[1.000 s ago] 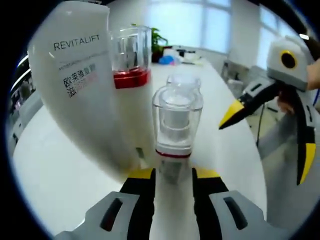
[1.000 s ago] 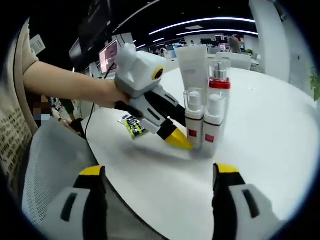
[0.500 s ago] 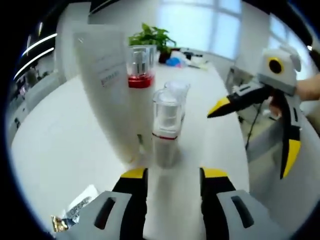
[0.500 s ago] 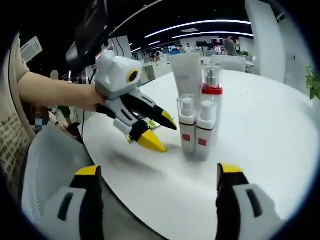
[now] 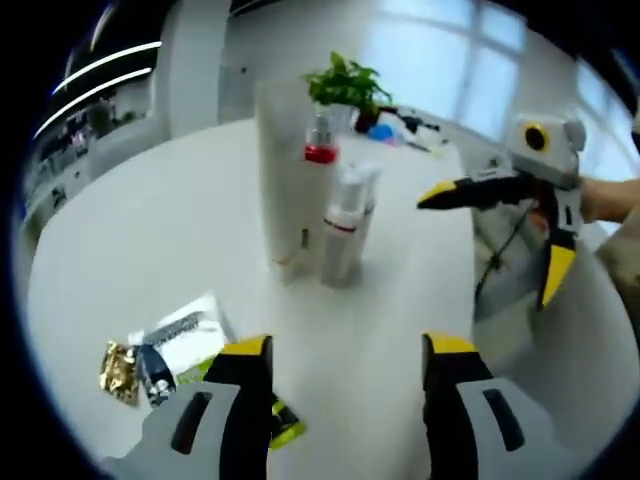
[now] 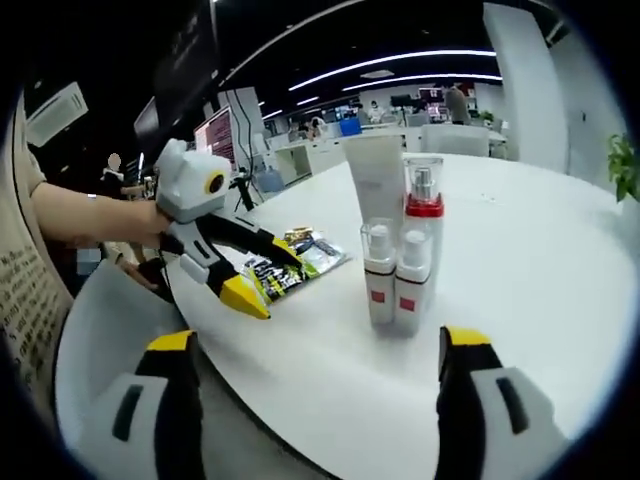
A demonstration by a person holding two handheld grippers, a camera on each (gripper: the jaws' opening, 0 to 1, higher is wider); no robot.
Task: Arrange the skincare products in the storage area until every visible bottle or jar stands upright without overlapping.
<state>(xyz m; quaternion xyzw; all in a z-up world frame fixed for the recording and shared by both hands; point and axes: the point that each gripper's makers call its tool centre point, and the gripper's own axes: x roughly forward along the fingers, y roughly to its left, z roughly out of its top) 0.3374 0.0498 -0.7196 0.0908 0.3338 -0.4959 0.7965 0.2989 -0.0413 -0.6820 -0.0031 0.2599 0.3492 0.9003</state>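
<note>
four skincare products stand upright in a tight cluster on the white tabletop (image 6: 560,260), ahead of both tongs: a white tube (image 6: 377,180), a red-collared pump bottle (image 6: 423,215) and two small clear-capped bottles (image 6: 379,272) (image 6: 412,282). none appears to lie over another, though whether they touch is hard to tell. the left tongs (image 5: 345,350) stand apart and empty, well short of the cluster; the right tongs (image 6: 315,345) are likewise spread and empty. sachets (image 6: 290,265) lie beside the left tongs. the arrangement looks essentially complete.
</note>
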